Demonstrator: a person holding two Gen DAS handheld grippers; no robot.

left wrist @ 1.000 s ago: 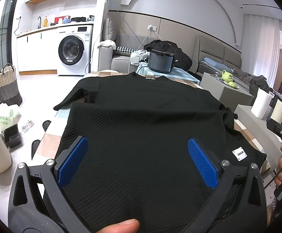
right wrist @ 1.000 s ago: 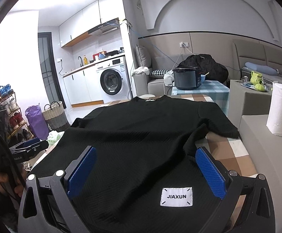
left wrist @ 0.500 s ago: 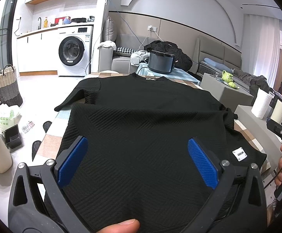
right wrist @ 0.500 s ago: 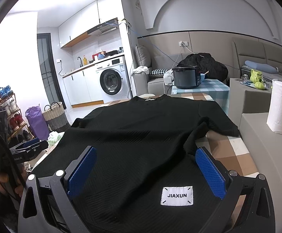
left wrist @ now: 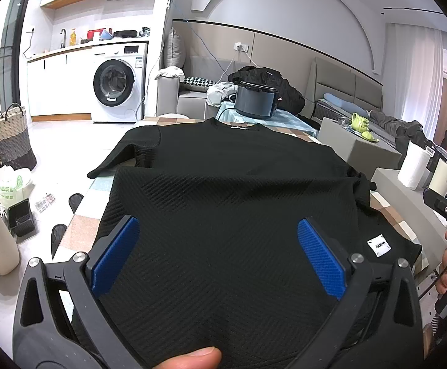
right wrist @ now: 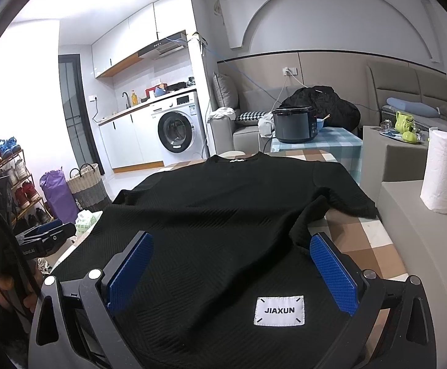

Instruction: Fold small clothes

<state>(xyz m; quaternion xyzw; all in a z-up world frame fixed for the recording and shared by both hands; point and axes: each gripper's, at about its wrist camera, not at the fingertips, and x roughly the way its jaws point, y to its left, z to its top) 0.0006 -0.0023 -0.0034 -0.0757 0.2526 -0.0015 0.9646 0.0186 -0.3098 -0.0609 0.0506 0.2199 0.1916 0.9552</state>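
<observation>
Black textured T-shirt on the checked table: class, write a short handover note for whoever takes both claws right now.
Left claw: open, over the near left part of the hem, gripping nothing.
Right claw: open, over the near right part of the hem, above the white JIAXUN label.
Black textured T-shirt: spread on the checked table, collar at the far end, both sleeves out to the sides.
Done: shirt laid out, not quite smooth.
Left: every fold; probably start by gripping the hem.
</observation>
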